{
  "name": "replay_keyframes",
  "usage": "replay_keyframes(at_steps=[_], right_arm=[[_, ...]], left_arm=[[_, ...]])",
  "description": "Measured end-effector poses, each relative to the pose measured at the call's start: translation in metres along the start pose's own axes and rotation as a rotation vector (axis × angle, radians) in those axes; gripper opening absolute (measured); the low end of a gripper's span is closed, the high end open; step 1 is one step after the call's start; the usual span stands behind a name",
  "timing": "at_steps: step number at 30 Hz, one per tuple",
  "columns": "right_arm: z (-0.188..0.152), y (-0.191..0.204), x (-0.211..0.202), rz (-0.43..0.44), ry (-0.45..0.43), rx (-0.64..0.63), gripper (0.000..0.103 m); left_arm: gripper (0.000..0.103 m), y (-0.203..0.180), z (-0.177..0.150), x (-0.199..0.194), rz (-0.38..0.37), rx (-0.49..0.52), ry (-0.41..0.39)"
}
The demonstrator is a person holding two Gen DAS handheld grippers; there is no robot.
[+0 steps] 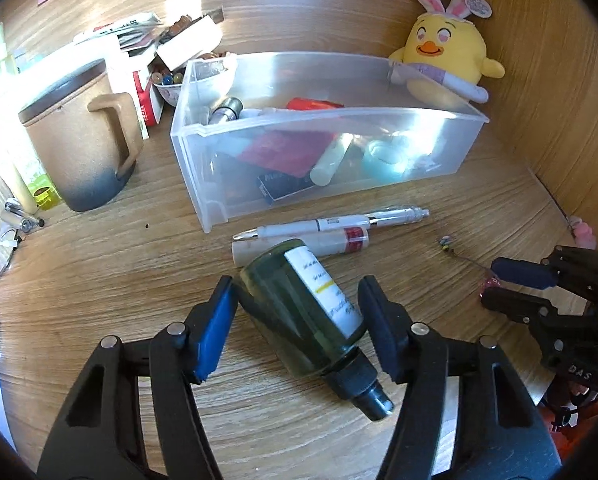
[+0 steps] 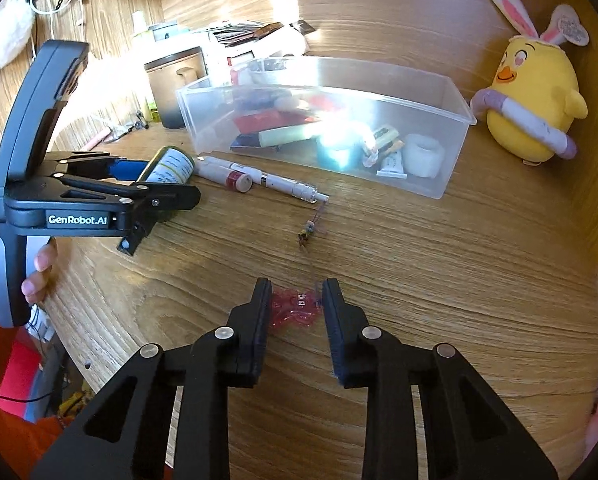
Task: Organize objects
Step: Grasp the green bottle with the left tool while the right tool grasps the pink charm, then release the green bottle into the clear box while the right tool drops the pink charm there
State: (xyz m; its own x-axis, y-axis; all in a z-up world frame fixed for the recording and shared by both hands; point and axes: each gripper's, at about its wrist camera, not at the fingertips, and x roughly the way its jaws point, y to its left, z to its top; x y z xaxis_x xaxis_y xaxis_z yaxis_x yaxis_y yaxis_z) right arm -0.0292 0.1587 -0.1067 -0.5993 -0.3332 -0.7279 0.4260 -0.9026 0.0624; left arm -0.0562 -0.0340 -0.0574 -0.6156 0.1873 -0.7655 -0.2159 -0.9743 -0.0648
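So the left tongs were spread wide around a dark green spray bottle lying on its side on the wooden surface — the blue pad at 9 o'clock touched or nearly touched the bottle's base, the other pad sat just off its shoulder, so not clamped. The nozzle pointed toward 5 o'clock in the left wrist view, white label facing up.

Just past the bottle's base, toward 12 o'clock, lay a white tube with a red band and right beside it a white pen, both in front of the clear plastic bin. The bin held a jumble: a red card, a white stick, a roll of bluish tape and some dark bits I couldn't make out.

The right tongs were open too, gripping nothing, one finger on each side of a small pink translucent thing flat on the surface — can't tell if they touched it. A tiny beaded charm lay further out at 12 o'clock.

A brown mug stood at 9 o'clock of the bin, and a yellow chick plush with bunny ears sat at its 2 o'clock corner.
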Motion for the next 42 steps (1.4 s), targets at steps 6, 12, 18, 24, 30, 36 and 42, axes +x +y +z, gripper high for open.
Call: replay_keyframes(at_steps=[6, 12, 18, 24, 30, 36, 42], right_arm=[[0.011, -0.009, -0.007, -0.004, -0.038, 0.025, 0.024], [0.029, -0.014, -0.021, -0.019, -0.109, 0.029, 0.024], [0.047, -0.018, -0.029, -0.030, -0.163, 0.028, 0.024], [0.068, -0.020, -0.042, -0.040, -0.239, 0.024, 0.024], [0.092, -0.021, -0.055, -0.047, -0.307, 0.009, 0.024], [0.114, -0.020, -0.065, -0.060, -0.367, -0.006, 0.024], [0.131, -0.018, -0.064, -0.066, -0.395, -0.024, 0.024]], left_arm=[[0.041, 0.001, 0.006, -0.009, -0.018, -0.017, -0.025], [0.041, -0.001, 0.013, -0.019, -0.035, -0.031, -0.069], [0.041, -0.004, 0.016, -0.032, -0.020, -0.023, -0.111], [0.041, -0.004, 0.027, -0.055, -0.029, -0.044, -0.190], [0.041, -0.005, 0.042, -0.076, -0.040, -0.052, -0.270], [0.041, -0.002, 0.065, -0.088, -0.041, -0.067, -0.336], [0.041, 0.005, 0.086, -0.090, -0.044, -0.091, -0.374]])
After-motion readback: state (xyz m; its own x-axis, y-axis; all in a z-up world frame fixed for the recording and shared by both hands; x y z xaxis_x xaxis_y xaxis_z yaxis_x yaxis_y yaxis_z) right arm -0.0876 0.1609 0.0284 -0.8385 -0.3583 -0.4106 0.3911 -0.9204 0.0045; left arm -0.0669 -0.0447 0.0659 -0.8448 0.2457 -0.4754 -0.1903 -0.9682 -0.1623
